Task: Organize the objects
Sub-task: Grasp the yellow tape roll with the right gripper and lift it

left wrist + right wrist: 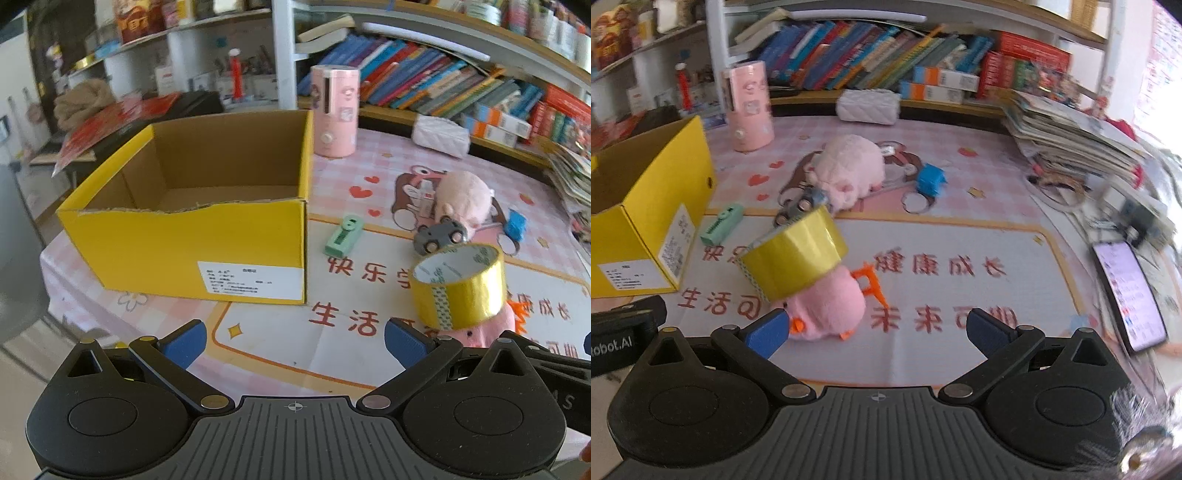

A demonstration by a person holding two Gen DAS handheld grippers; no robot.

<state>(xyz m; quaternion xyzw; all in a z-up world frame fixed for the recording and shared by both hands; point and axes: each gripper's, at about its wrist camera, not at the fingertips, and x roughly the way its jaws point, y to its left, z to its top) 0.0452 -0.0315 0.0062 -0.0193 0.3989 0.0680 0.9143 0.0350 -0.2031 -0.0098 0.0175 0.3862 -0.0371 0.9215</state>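
Bright daylight, seemingly from the right; fisheye-bent edges, motion blur smearing the right-wrist view.

On the table, 1 yellow box (pixel 192 240) is seen, open at the top. 1 roll of gold tape (pixel 460 286) is counted, resting on 1 of 2 pink plush toys: the near plush (pixel 827 306) under the tape and the far plush (pixel 851 171) behind it. 1 grey toy car (pixel 439 236) is shown, along with 1 green clip (pixel 343 236), 1 blue block (pixel 931 179) and 1 orange piece (pixel 870 282). 1 pink canister (pixel 335 110) and 1 white pouch (pixel 439 136) are placed at the back. 1 phone (pixel 1128 295) is lying at the right edge. 2 grippers are visible, the left gripper (pixel 295 343) and the right gripper (pixel 882 332), each with 2 blue pads set wide apart. Books on the shelf are too many to be counted.
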